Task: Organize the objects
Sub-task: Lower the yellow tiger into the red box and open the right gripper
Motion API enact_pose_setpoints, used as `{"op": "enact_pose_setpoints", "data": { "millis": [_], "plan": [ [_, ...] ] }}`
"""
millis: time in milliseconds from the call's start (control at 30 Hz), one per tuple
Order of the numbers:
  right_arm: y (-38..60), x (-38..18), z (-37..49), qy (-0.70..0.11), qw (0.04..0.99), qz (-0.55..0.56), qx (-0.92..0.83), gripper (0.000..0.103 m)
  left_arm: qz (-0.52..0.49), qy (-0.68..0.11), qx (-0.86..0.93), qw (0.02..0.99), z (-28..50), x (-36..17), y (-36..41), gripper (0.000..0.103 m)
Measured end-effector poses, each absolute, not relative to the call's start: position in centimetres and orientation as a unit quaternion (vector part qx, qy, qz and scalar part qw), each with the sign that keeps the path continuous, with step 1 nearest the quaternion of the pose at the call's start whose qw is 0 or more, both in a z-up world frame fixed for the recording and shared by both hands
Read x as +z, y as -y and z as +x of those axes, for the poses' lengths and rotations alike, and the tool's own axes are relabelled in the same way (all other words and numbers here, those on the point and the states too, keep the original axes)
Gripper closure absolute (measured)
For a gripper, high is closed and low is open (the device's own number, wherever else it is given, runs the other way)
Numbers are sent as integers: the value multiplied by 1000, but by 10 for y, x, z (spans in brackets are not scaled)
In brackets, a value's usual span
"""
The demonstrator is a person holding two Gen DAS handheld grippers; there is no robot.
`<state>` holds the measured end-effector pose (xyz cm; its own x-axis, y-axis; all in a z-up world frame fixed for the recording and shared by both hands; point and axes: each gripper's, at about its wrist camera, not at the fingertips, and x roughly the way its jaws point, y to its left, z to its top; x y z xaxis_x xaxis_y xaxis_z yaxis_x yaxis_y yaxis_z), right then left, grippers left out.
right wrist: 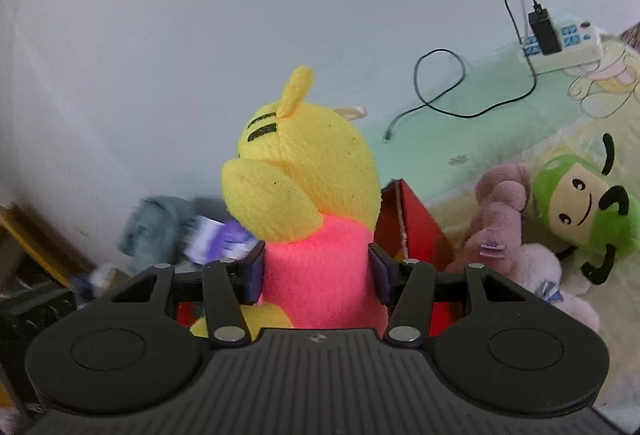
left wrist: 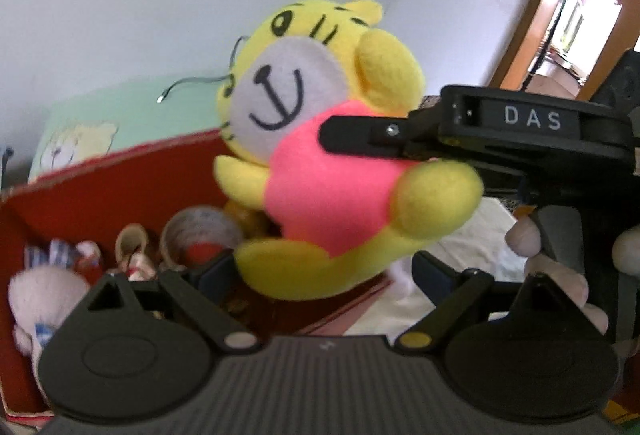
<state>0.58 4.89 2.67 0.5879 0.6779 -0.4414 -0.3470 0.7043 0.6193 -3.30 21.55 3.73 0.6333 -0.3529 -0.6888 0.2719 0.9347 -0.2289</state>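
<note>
Right gripper (right wrist: 318,271) fingers are clamping our tiger plush (right wrist: 316,195) by its pink torso | left gripper (left wrist: 320,271) fingers are spread wide, empty | step: we are carrying it above the red box (left wrist: 120,187) | next: lowering in, releasing.

"DAS" on the right tool (left wrist: 340,139)

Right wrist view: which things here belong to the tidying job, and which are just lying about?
In the job: yellow tiger plush clamped in the right gripper; red box; green plush and pink plush beside the box, likely next.

Lying about: power strip, black cable, grey cloth.
</note>
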Motion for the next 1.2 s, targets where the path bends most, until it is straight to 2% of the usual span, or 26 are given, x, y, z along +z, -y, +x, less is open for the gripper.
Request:
{"op": "enact_pose_setpoints", "data": {
  "millis": [167,433,500,667,733,1000,1067,1133,1200],
  "plan": [
    [-72,10,14,-384,863,200,258,49,-45,-413,-156,896,-34,21,-231,10],
    [-103,8,8,-401,877,118,237,47,-20,-404,-145,903,-39,21,-253,10],
    [-105,3,12,-421,867,123,237,47,-20,-400,-149,904,-42,22,-256,10],
    [-108,5,14,-415,877,107,217,45,-18,-392,-155,907,-44,23,-260,10],
    [-107,4,16,-414,876,116,220,42,-20,-395,-151,906,-37,21,-259,13],
    [-90,13,7,-379,884,159,221,41,-24,-411,-157,898,-21,13,-256,19],
    [-84,18,7,-358,889,182,221,44,-25,-411,-161,897,-18,13,-255,20],
    [-82,24,8,-336,894,194,225,57,-25,-414,-162,896,-15,11,-254,20],
    [-85,26,9,-321,896,196,233,64,-22,-416,-164,894,-11,9,-252,20]
  ]
}}
